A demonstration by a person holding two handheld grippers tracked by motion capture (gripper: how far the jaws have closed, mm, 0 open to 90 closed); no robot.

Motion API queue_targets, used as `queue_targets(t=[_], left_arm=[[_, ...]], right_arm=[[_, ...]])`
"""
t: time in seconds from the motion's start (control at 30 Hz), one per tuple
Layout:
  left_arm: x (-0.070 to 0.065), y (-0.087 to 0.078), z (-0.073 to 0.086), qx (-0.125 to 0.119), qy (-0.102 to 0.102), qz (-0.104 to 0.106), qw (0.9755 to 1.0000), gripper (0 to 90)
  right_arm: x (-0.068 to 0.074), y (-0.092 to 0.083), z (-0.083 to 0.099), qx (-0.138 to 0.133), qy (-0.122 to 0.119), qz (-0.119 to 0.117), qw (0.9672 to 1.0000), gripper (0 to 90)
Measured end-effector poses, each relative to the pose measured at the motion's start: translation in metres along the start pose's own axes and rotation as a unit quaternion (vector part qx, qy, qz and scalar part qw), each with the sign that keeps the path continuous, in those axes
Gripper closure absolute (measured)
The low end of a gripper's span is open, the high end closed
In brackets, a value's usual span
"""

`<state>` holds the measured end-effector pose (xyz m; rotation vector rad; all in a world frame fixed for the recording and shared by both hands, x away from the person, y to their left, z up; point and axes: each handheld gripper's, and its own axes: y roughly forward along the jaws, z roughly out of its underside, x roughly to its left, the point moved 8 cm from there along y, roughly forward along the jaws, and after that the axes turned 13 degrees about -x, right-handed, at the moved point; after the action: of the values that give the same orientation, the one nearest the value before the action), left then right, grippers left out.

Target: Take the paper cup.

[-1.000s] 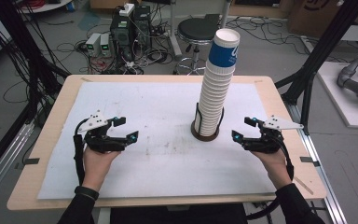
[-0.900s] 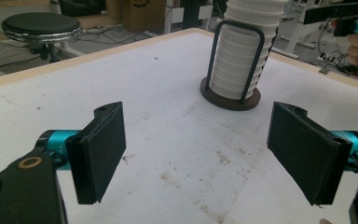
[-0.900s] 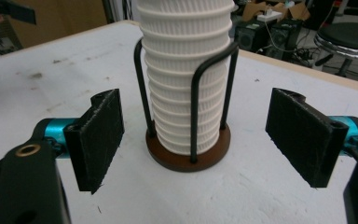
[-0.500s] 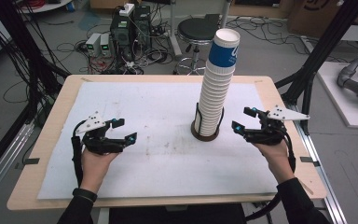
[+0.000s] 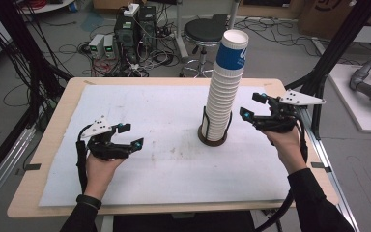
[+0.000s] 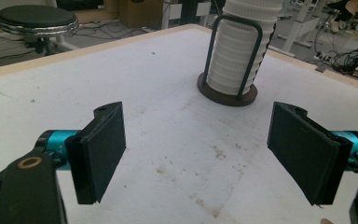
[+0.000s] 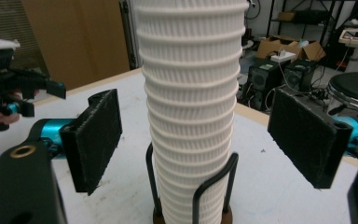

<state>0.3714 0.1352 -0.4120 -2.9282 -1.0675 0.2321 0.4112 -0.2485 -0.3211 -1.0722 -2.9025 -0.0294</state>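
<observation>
My right tongs (image 5: 252, 107) gape wide, level with the cup stack (image 5: 223, 92), which stands upright in its holder (image 5: 213, 136) mid-surface, dead ahead between my jaws; left tongs (image 5: 129, 135) also apart, hovering well off to its left, clearly the farther pair

In the right gripper view the top of the stack of cups (image 7: 191, 107) runs off the upper edge, and its holder's base (image 7: 191, 217) is cut by the bottom edge. The left gripper view crops the stack above the holder's wire loop (image 6: 235, 46). The blue top cup's lettering (image 5: 242, 55) is too small to read.
</observation>
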Motion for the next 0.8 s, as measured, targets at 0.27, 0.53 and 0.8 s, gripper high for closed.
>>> queue_targets(t=[0.27, 0.53, 0.8], left_arm=[[-0.001, 0.0, 0.0, 0.002, -0.001, 0.003, 1.0, 18.8], [-0.002, 0.002, 0.001, 0.003, -0.003, 0.007, 1.0, 18.6], [-0.003, 0.002, 0.002, 0.005, -0.004, 0.009, 0.9999, 18.5]], right_arm=[[-0.001, 0.018, -0.018, -0.008, -0.011, -0.002, 0.9999, 15.8], [0.0, 0.035, -0.03, -0.002, -0.012, -0.008, 0.9999, 15.8], [0.001, 0.05, -0.04, -0.001, -0.009, -0.016, 0.9998, 15.2]])
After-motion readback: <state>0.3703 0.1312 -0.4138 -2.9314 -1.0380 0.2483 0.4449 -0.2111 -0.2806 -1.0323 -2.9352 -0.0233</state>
